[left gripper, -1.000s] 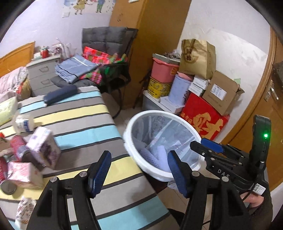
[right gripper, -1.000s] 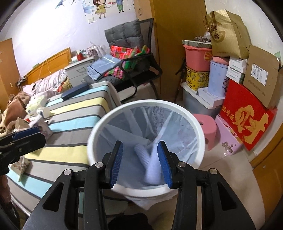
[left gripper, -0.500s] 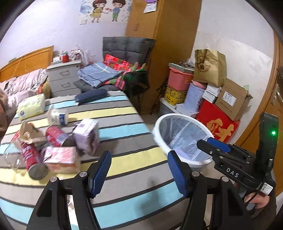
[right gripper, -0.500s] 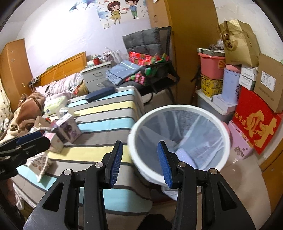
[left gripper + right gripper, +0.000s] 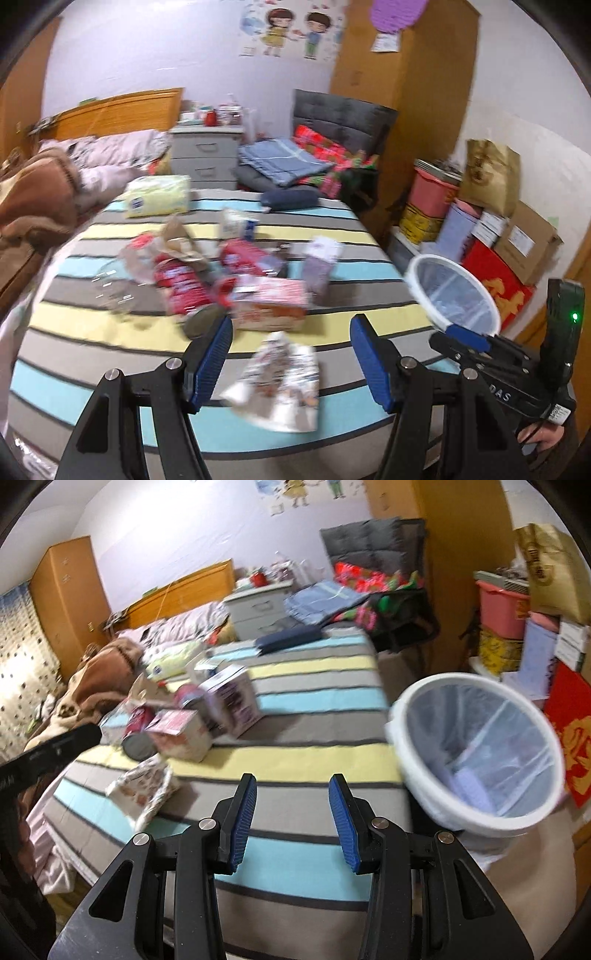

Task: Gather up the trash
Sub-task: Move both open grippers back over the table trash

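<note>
Overall 2 open grippers [image 5: 291, 354], 1 bin [image 5: 406, 716]

One striped bed [image 5: 110, 373] carries the litter. On it lie two red cans [image 5: 181, 284], one red and white carton [image 5: 269, 306], one purple and white box [image 5: 319, 264], one crumpled printed wrapper [image 5: 280, 380], one torn brown paper bag [image 5: 181, 243], one pale yellow tissue pack [image 5: 157, 195] and one dark blue case [image 5: 290, 199]. Beside the bed stands one white bin [image 5: 476, 753]. Two tongs are in view: left tongs [image 5: 291, 358], right tongs [image 5: 293, 819].
</note>
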`<state>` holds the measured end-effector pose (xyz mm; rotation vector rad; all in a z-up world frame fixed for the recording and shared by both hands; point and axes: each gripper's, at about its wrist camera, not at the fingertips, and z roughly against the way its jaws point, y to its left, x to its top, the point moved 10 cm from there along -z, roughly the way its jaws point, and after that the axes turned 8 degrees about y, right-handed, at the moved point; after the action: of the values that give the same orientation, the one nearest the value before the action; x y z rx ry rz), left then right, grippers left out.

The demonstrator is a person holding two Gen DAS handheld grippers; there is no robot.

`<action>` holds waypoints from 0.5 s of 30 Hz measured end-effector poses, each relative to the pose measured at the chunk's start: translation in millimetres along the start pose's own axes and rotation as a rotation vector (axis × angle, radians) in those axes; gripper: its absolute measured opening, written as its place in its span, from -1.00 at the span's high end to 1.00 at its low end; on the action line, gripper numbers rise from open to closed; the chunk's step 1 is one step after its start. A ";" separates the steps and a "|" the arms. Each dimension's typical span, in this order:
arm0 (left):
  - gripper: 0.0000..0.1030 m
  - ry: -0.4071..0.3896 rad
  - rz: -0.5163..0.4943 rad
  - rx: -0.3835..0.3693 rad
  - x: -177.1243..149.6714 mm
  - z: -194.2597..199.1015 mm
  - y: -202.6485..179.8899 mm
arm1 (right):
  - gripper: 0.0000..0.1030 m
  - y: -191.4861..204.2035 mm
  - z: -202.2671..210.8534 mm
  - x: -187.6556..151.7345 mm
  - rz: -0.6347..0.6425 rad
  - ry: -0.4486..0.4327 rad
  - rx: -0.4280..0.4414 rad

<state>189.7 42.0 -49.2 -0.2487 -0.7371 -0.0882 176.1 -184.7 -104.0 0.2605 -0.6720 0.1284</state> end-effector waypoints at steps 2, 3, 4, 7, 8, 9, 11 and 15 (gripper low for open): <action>-0.28 -0.003 0.032 0.029 -2.0 3.7 23.4 | 0.18 9.1 -3.2 -1.2 0.005 0.009 0.020; -0.28 -0.002 0.042 0.035 -2.5 4.2 30.7 | 0.18 14.5 -5.2 -1.7 0.010 0.015 0.030; -0.28 0.003 0.057 0.048 -4.8 4.9 40.5 | 0.18 22.7 -8.2 -2.3 0.021 0.025 0.044; -0.28 0.009 0.086 0.070 -12.2 6.8 63.2 | 0.18 41.0 -14.8 -6.1 0.049 0.044 0.070; -0.28 0.012 0.094 0.076 -14.5 7.3 68.7 | 0.18 46.3 -17.2 -7.7 0.055 0.052 0.077; -0.28 0.014 0.098 0.080 -16.1 7.3 72.3 | 0.18 54.0 -21.2 -9.8 0.061 0.064 0.092; -0.28 0.022 0.108 0.088 -19.7 6.5 83.3 | 0.18 65.0 -28.3 -13.6 0.067 0.082 0.108; -0.28 0.033 0.124 0.085 -22.6 3.3 96.5 | 0.18 83.7 -43.6 -19.3 0.080 0.121 0.129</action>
<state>186.9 136.0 -80.8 -0.2102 -0.6890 0.0563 170.3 -92.9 -132.4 0.3475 -0.5545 0.2630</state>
